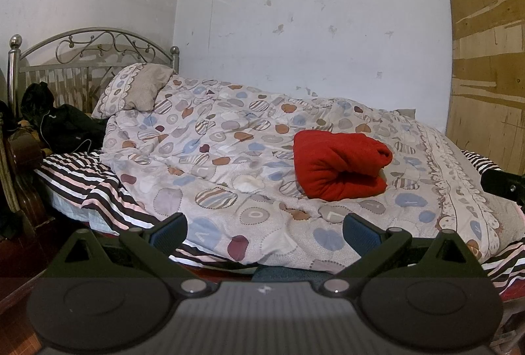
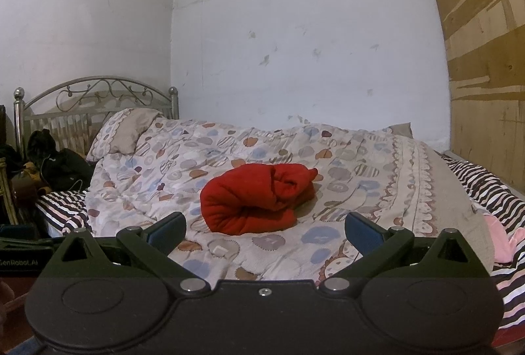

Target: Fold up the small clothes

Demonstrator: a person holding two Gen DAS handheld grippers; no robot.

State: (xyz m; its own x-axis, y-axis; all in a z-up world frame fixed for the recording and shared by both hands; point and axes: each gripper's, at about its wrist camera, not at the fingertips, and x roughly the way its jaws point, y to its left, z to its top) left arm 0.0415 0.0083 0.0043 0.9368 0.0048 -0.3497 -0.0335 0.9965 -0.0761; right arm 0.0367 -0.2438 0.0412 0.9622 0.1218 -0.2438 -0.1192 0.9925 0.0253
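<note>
A red fleece garment lies folded into a thick bundle on the patterned quilt of a bed. It also shows in the right wrist view, near the middle of the quilt. My left gripper is open and empty, held back at the near edge of the bed, apart from the garment. My right gripper is open and empty too, just short of the garment's near side.
A pillow leans on the metal headboard at the far left. Dark clothes and a cable lie beside it. A striped sheet shows under the quilt. A plywood board stands on the right. Something pink lies at the right.
</note>
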